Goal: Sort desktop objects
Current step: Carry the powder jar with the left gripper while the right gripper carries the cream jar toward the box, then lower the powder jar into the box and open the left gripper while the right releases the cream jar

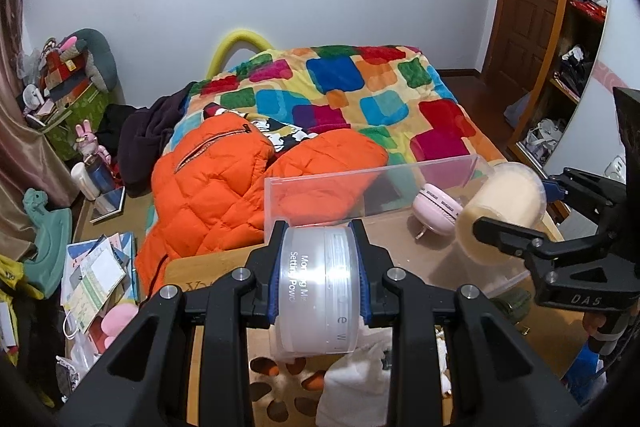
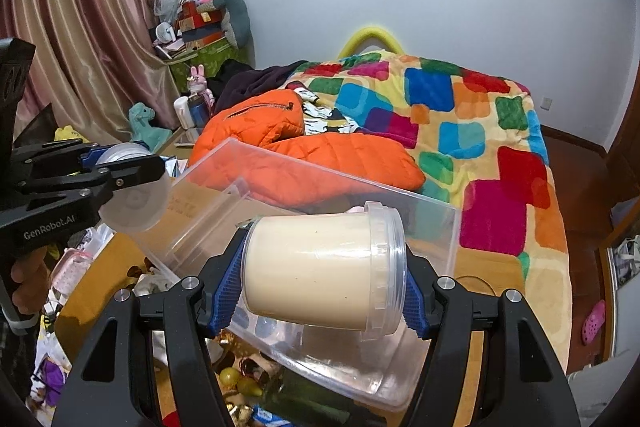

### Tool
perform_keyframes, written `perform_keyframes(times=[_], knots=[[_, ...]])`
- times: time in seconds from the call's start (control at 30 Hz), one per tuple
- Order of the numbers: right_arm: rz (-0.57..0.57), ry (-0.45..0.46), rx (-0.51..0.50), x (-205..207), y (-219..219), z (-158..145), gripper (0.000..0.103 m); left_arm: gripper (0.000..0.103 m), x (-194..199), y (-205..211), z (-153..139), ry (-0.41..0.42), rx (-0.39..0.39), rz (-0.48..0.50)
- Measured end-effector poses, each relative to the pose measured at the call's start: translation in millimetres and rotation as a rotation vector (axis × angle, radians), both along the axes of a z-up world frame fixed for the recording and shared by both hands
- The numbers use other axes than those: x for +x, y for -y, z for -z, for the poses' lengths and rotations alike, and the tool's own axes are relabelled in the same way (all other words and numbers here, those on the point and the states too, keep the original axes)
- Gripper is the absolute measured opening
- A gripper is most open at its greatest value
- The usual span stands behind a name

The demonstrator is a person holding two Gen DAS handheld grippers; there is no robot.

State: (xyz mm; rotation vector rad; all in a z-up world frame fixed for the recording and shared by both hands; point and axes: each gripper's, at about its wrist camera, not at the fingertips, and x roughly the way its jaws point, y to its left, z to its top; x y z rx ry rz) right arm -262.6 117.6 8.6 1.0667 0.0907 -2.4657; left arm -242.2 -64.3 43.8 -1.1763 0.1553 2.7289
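Here: left hand-held gripper (image 1: pixel 320 279) clamps frosted round jar (image 1: pixel 320 287); right hand-held gripper (image 2: pixel 320 287) clamps cream-filled tub (image 2: pixel 320 267) (clear lid).

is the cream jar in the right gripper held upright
No, the cream jar lies sideways between the right gripper pads, lid pointing right.

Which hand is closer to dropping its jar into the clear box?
Probably the right gripper: its cream jar already hangs over the clear box, while the left gripper's white jar sits nearer its corner.
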Motion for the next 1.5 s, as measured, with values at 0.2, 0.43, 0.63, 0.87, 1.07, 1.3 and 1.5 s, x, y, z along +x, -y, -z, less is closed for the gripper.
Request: perform_keyframes(times=[0.2,0.43,0.63,0.87,1.07,1.3,1.5], knots=[[-0.016,0.032,0.008,-9,9,12,0.062,0.029,-10,-3,13,0.023,0.000,0.017],[-0.027,0.053,0.005,-15,11,19,0.063,0.029,-18,-4,26,0.053,0.001,0.028],[-0.042,0.046,0.033,-14,18,21,0.063,0.029,-22,-7,37,0.081,0.008,0.037],[-0.060,0.077,0.020,-14,23,30,0.063,0.029,-21,-13,45,0.096,-0.002,0.050],[-0.072,0.107,0.005,-17,24,38,0.063,0.029,-21,-15,49,0.096,-0.022,0.060],[-0.083,0.116,0.006,-16,28,44,0.063,0.029,-23,-16,59,0.118,-0.027,0.064],[-0.083,0.132,-0.016,-17,27,48,0.063,0.029,-20,-18,63,0.111,-0.041,0.071]])
